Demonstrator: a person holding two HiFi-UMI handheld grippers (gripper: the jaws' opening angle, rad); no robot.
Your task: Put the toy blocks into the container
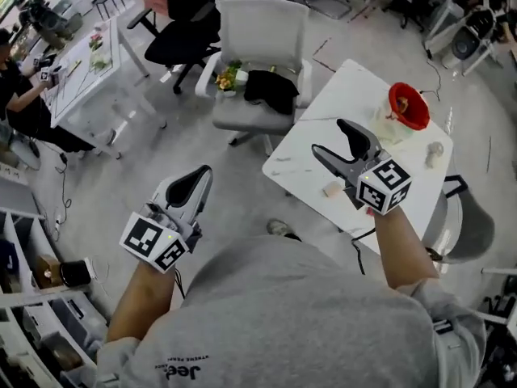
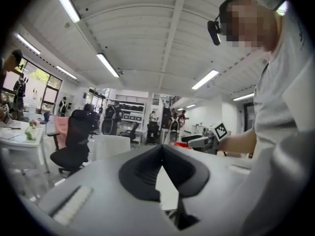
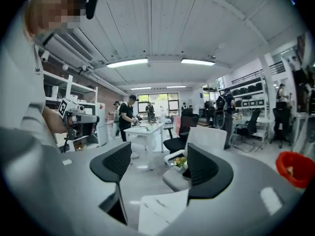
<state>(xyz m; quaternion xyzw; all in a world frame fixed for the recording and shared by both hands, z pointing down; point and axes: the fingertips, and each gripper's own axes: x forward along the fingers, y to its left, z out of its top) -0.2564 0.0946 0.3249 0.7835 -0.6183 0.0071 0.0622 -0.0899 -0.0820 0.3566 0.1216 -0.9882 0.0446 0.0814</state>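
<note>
Head view: nothing's grabbed yet. The left gripper (image 1: 202, 175) has its jaws pressed together and hangs over the floor, well left of the white table (image 1: 355, 87). The right gripper (image 1: 327, 137) has its jaws spread and hovers above the table's near-left part. A small pale toy block (image 1: 332, 189) lies on the table near that gripper, close to the near edge. The red container (image 1: 408, 106) sits at the far right, well apart from the block.

My worry is that the block is tiny and so close to the edge that a sloppy descent could knock it onto the floor instead of pinching it. It's too small to read a long axis and looks roughly square from here, so I can't say which way it points. The container's mouth faces up. There's another small pale thing (image 1: 435, 149) to the right of the container, and I can't tell whether it's a block.

Left gripper view: the jaw tips meet with nothing between them, so this one has to spread before it can help.

Right gripper view: the jaws stand wide with an empty gap, a table corner (image 3: 162, 208) below and the container (image 3: 294, 168) off at the far right. The block doesn't show in this view, so I'd guess lining up on it is the tricky bit.
</note>
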